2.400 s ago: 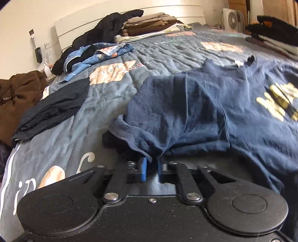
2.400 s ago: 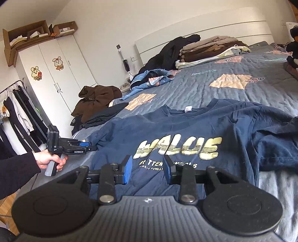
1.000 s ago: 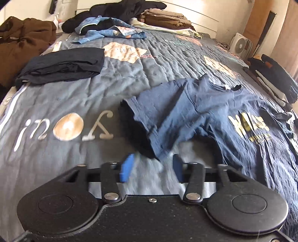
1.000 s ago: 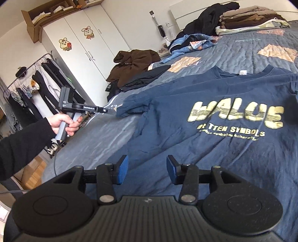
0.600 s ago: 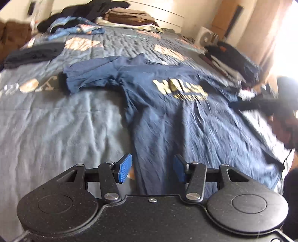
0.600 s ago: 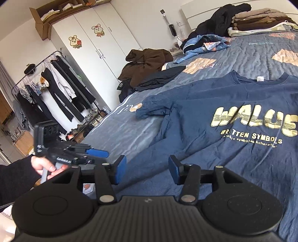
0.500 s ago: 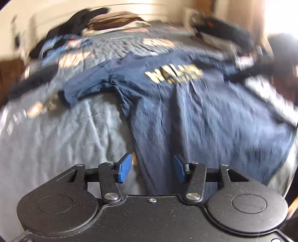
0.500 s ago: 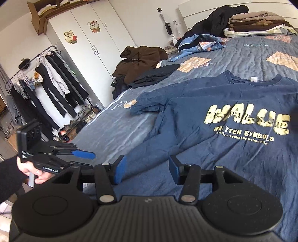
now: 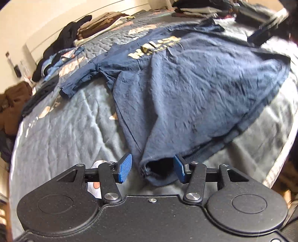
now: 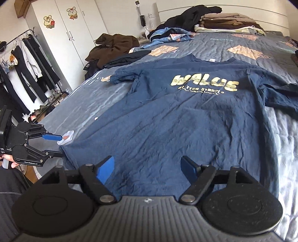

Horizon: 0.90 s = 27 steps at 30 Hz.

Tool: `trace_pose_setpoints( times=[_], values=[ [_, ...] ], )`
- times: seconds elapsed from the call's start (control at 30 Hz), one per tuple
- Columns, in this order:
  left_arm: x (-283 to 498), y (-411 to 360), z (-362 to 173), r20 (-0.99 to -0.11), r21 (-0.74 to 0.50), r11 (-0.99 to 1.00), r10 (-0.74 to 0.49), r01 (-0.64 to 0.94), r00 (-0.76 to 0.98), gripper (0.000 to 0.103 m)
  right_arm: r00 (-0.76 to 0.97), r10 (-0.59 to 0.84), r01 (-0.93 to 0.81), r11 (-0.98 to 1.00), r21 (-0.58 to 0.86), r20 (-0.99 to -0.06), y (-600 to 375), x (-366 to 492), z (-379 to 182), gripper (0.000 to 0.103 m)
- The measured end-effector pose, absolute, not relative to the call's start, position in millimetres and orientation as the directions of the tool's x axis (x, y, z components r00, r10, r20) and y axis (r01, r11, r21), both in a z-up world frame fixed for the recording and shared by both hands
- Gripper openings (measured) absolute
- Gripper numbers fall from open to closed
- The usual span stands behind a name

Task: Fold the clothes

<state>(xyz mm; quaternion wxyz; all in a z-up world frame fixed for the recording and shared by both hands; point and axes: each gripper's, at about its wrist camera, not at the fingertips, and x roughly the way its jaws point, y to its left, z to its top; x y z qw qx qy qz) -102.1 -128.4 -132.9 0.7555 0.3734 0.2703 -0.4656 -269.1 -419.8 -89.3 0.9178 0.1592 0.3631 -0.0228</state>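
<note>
The bed [image 10: 232,37] is carrying one navy T-shirt [image 10: 186,115], lying chest-up and spread flat across the quilt, collar toward the headboard and hem toward the cameras. A second ago the left claw [image 9: 151,168] was beside the shirt's sleeve [image 10: 126,75]; now it is sitting at the hem corner [image 9: 158,167], its pads spread with the bunched cloth lying between them but not yet pinched. The right claw [image 10: 149,168] is hovering over the middle of the hem, and its jaws are opening, with nothing pressed between the pads. Both claws having come to the bottom edge, the straightening looks finished and the first fold is likely about to begin.

Counting by size: one bed, one wardrobe [image 10: 61,33], one clothes rack [image 10: 22,61], one T-shirt being worked, two folded stacks (one [image 10: 229,23] by the headboard, one [image 9: 201,7] at the far edge), a few loose garments still waiting, and two claws.
</note>
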Motion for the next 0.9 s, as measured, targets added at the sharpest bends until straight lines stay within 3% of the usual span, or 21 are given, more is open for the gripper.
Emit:
trace_pose_setpoints(
  times=[0.17, 0.2, 0.3, 0.37, 0.57, 0.9],
  values=[
    [-107.5, -128.1, -145.3, -0.709, 0.354, 0.347, -0.505, 0.868, 0.491, 0.044, 0.716, 0.007, 0.213, 0.95, 0.228, -0.698, -413.4, -291.9, -93.4, 0.081],
    [-105.3, -127.6, -145.8, -0.705, 0.34, 0.37, -0.508, 0.864, 0.495, 0.04, 0.723, -0.004, 0.224, 0.947, 0.229, -0.691, -413.5, -296.5, -94.0, 0.082],
    [-101.6, -127.6, -149.9, -0.708, 0.33, 0.406, -0.491, 0.852, 0.508, 0.011, 0.746, -0.027, 0.261, 0.931, 0.254, -0.666, -414.8, -308.0, -97.1, 0.082],
    [-105.2, -125.1, -150.6, -0.709, 0.331, 0.401, -0.492, 0.854, 0.506, 0.008, 0.761, -0.049, 0.285, 0.921, 0.266, -0.646, -414.6, -313.2, -99.0, 0.082],
    [-120.3, -111.6, -135.1, -0.747, 0.246, 0.35, -0.525, 0.904, 0.407, 0.006, 0.746, -0.06, 0.264, 0.941, 0.212, -0.663, -407.4, -323.0, -101.8, 0.082],
    [-120.8, -113.2, -139.0, -0.719, 0.385, 0.334, -0.476, 0.86, 0.506, 0.009, 0.67, -0.18, 0.257, 0.966, -0.002, -0.72, -431.5, -350.1, -94.4, 0.082]
  ],
)
